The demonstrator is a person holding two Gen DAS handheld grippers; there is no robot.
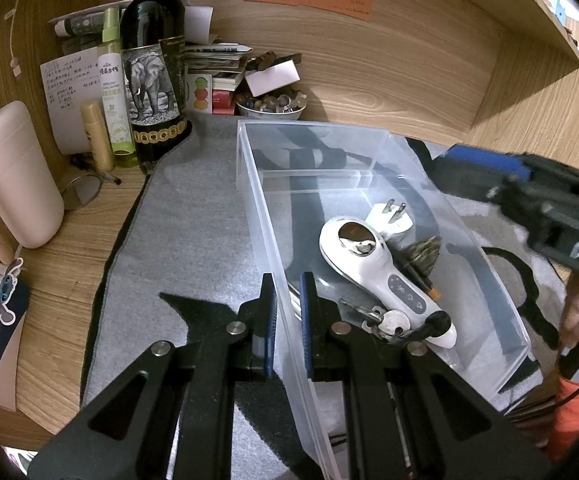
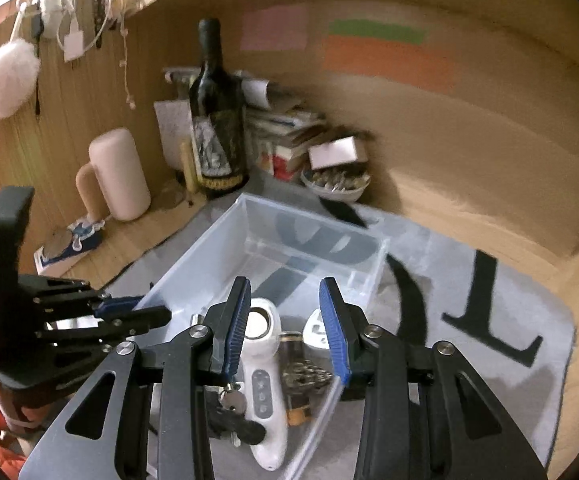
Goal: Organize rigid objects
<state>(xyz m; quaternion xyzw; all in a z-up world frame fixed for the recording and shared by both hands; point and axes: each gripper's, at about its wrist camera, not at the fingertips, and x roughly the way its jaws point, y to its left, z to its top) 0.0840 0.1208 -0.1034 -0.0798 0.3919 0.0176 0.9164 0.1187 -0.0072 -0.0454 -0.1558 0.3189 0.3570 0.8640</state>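
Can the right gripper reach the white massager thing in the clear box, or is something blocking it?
Probably yes. The right gripper hangs over the clear box with its jaws apart and nothing between them, and the box has no lid. The white massager lies on top, though the keys crowd its handle.

A: Left wrist view: sharp, evenly lit, warm indoor light. Glare on the clear bin (image 1: 369, 184) wall, centre; the right tongs (image 1: 485, 168) blurred, right edge.

B: Right wrist view: motion blur throughout; coloured notes (image 2: 385, 56), upper centre, smeared. Both views: fisheye bending, black vignette at corners.
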